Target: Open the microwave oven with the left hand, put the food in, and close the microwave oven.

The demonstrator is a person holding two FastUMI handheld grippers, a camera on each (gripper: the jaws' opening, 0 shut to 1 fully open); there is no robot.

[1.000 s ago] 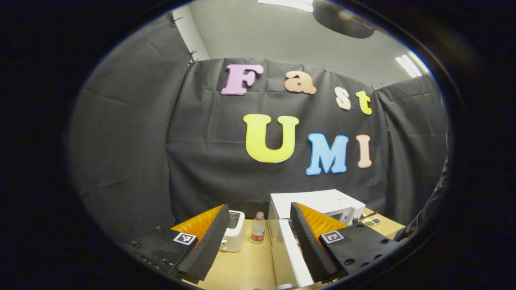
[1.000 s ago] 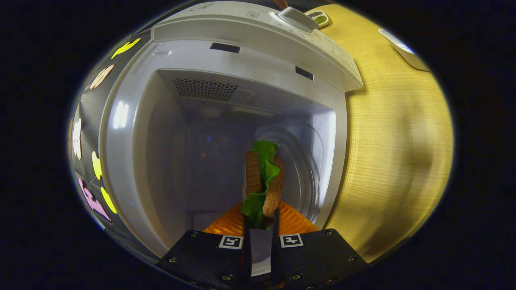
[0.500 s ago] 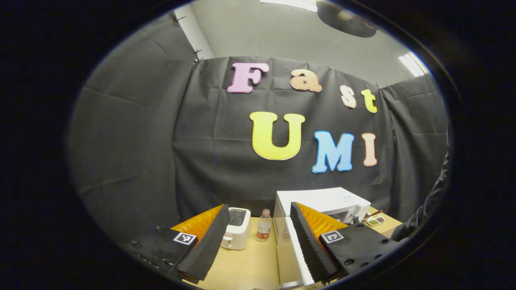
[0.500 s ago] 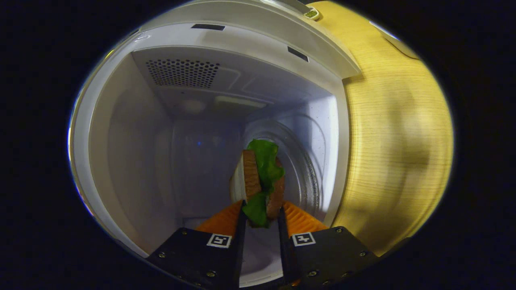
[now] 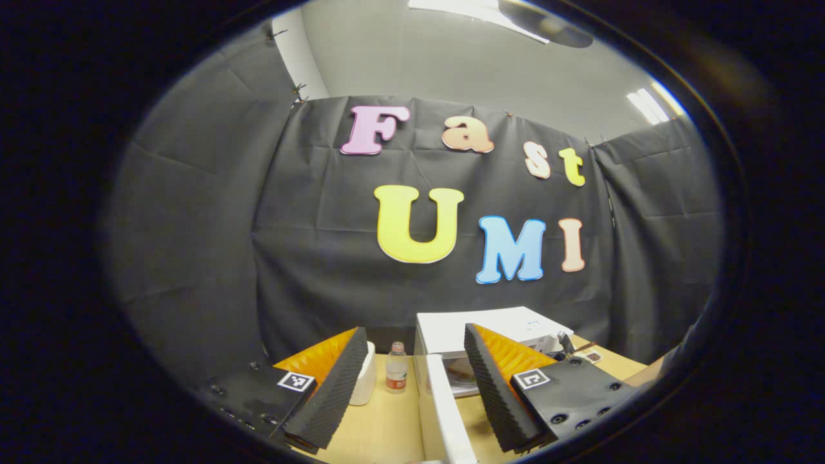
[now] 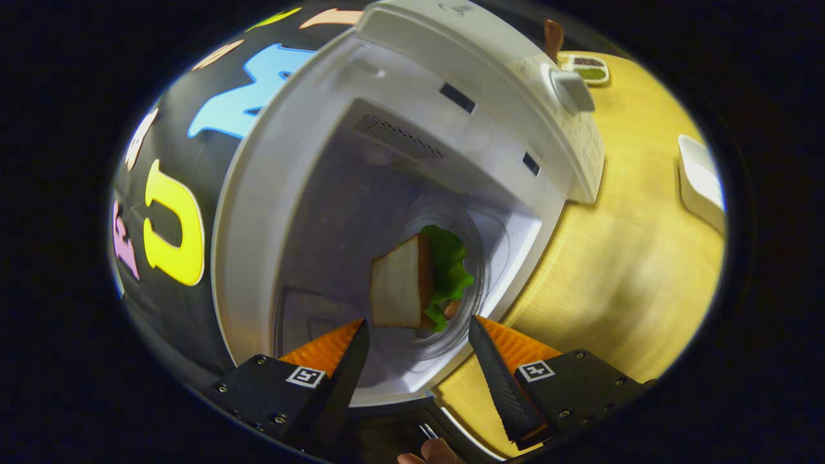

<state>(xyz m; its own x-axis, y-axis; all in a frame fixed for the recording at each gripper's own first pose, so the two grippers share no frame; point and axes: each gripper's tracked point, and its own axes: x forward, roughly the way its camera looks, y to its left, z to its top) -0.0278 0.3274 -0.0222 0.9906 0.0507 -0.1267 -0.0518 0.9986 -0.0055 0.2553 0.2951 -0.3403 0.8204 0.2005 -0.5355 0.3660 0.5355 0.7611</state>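
Sandwich [image 6: 416,283] sits inside the open microwave [image 6: 412,161], and both my grippers are spread wide, holding nothing.

My right gripper view looks into the cavity: the sandwich, lettuce showing along one side, rests on the glass turntable [image 6: 474,258], with the right gripper [image 6: 419,351] just outside the opening, tilted, fingers apart and clear of the food. My left gripper view shows what that one misses: the door [image 5: 445,412] swung out edge-on between the left gripper [image 5: 412,374] fingers, untouched. I see a small bottle [image 5: 395,377] and a white appliance [image 5: 364,383] left of the microwave on the wooden table [image 6: 631,258], and a seasoning tray [image 6: 583,64] behind.
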